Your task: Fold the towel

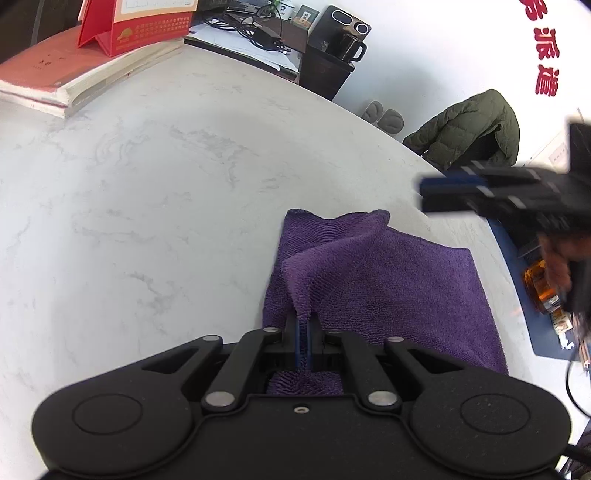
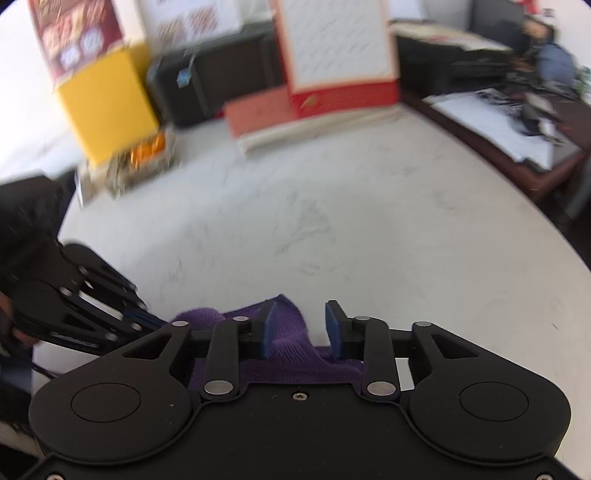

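The purple towel [image 1: 373,280] is found lying partly folded on the white marble surface [image 1: 147,184]. One corner is pinched in the closed jaws of the left gripper [image 1: 303,332], evidently to carry that layer across. The right gripper [image 2: 300,328] is held above the cloth, jaws parted, nothing gripped.

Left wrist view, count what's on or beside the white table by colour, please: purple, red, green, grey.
Purple: 1, the towel
Red: 2, the folded card stand and the book
Green: 1, the jacket
Grey: 2, the slippers
Total: 6
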Action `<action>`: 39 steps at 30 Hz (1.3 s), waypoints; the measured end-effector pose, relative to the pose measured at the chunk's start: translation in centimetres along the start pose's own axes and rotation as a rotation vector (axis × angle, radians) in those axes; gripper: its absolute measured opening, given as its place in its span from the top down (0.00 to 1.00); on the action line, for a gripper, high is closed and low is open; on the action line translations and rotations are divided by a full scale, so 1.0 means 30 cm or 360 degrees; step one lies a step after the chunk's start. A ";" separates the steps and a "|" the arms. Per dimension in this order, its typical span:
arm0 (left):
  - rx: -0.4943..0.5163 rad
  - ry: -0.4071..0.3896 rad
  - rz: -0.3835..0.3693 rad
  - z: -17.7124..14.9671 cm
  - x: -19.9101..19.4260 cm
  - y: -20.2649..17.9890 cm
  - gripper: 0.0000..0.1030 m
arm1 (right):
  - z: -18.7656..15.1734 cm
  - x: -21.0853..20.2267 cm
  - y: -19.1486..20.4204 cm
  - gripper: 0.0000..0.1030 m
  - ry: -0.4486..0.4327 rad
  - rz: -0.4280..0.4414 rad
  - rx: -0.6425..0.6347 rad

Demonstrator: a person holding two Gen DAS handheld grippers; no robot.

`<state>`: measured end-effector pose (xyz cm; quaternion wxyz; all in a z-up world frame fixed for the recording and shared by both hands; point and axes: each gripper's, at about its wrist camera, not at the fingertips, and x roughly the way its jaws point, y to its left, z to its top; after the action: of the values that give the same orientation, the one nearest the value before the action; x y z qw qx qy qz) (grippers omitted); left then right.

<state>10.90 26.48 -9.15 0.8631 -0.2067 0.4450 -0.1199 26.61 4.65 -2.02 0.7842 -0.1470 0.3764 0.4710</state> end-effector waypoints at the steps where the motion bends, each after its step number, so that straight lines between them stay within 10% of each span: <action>1: -0.0026 0.0001 -0.0013 0.001 0.000 0.009 0.97 | -0.042 -0.033 0.008 0.69 0.0019 -0.0024 0.0020; 10: 0.0096 0.0009 0.0087 0.012 -0.019 -0.030 0.93 | -0.375 -0.083 0.099 0.69 0.0329 -0.0279 0.0111; 18: 0.0402 -0.0039 0.0343 0.010 -0.032 -0.069 0.88 | -0.415 -0.082 0.137 0.68 0.0284 -0.0348 0.0089; 27: 0.0348 -0.0213 0.0524 0.036 -0.186 -0.015 0.89 | -0.437 -0.091 0.143 0.68 0.0253 -0.0363 0.0100; 39: 0.0674 0.0152 0.0028 -0.243 -0.156 -0.273 0.89 | -0.454 -0.150 0.142 0.68 0.0193 -0.0447 0.0163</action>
<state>2.05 19.23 -5.76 0.8661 -0.0110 0.4522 -0.2128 15.62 -3.95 -7.38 0.8247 -0.1863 0.4222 0.3271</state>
